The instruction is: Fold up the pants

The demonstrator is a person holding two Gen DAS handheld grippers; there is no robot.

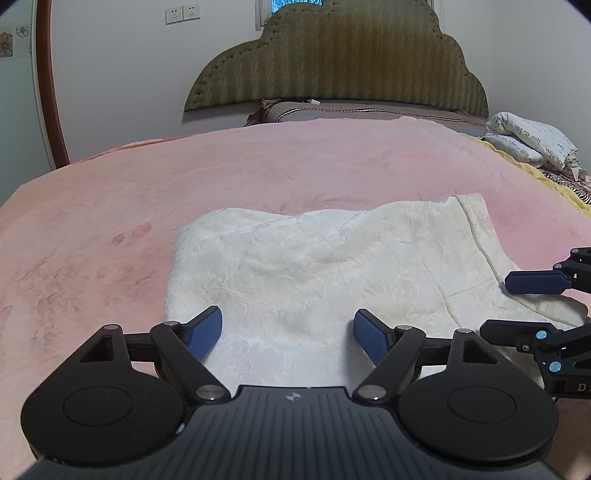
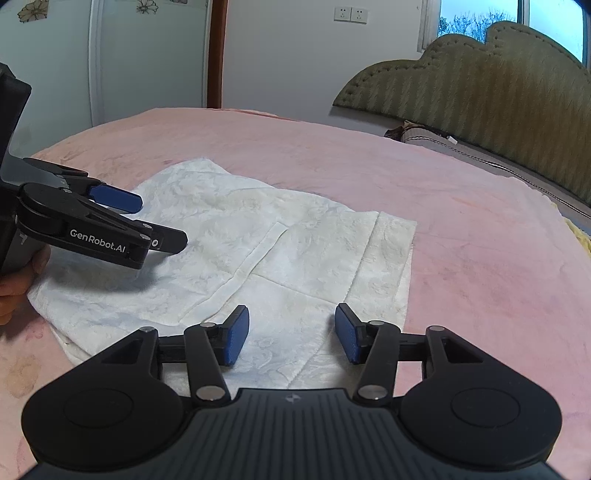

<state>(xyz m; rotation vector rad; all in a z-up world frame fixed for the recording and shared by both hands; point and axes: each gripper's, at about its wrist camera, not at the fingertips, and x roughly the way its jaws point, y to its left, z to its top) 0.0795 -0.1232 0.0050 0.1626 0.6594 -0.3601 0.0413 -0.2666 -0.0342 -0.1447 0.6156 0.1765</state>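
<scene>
Fold in progress on a bed. One pair of white fleece pants (image 1: pixel 317 273) lies as a compact, already doubled bundle on the pink blanket (image 1: pixel 129 192) that covers the bed, near its front edge, with the headboard (image 1: pixel 343 62) well beyond. Two tools are present. The left tool (image 1: pixel 288 332) hovers over the near-left part of the bundle with its blue pads set wide apart; cloth lies beneath the gap, but the pads grip nothing. The right tool (image 2: pixel 291 332) hovers over the near-right part beside the seam, its pads parted more narrowly and likewise empty. Judged from the layout, a fold has been laid down and released, and the pants are between folds. The next move would call for each tool to descend on one edge, pinch all layers together, and carry that edge across evenly so the soft pile does not slip or bunch. Also visible: one printed pillow (image 1: pixel 532 144) and two wall sockets (image 1: pixel 183 14).
</scene>
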